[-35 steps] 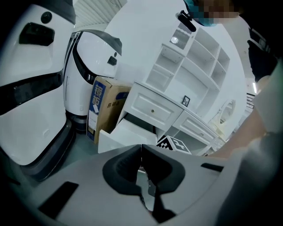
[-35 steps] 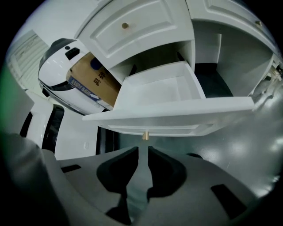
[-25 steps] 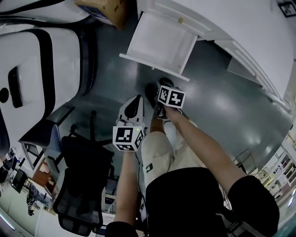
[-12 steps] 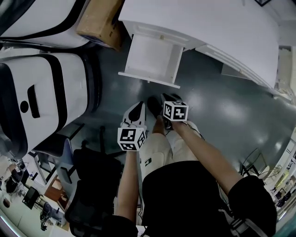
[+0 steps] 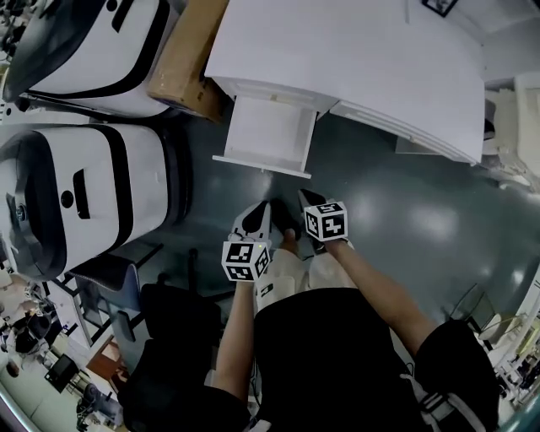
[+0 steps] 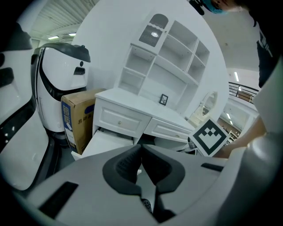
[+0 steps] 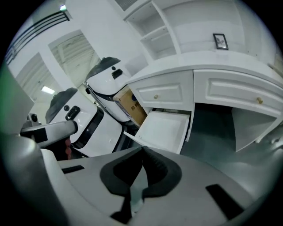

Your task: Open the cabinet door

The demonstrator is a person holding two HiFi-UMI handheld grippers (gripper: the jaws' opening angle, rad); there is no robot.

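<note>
The white cabinet door [image 5: 266,135] stands swung wide open below the left drawer of the white desk [image 5: 354,51]; it also shows as the open door [image 6: 104,143] in the left gripper view and the open door [image 7: 163,128] in the right gripper view. Both grippers hang in the air over the floor, short of the door and apart from it. My left gripper [image 5: 253,221] is shut with nothing between its pads, its tips [image 6: 141,148] meeting. My right gripper [image 5: 310,202] is shut and empty too, tips [image 7: 142,150] together.
A cardboard box [image 5: 187,59] stands against the desk's left side. Large white-and-black machines [image 5: 76,194] fill the left. A black office chair [image 5: 169,337] sits behind my left arm. Grey floor [image 5: 405,211] stretches to the right; a small picture frame [image 5: 440,7] stands on the desk.
Both grippers have risen and drawn back from the door, closer to my body. The door has stayed open.
</note>
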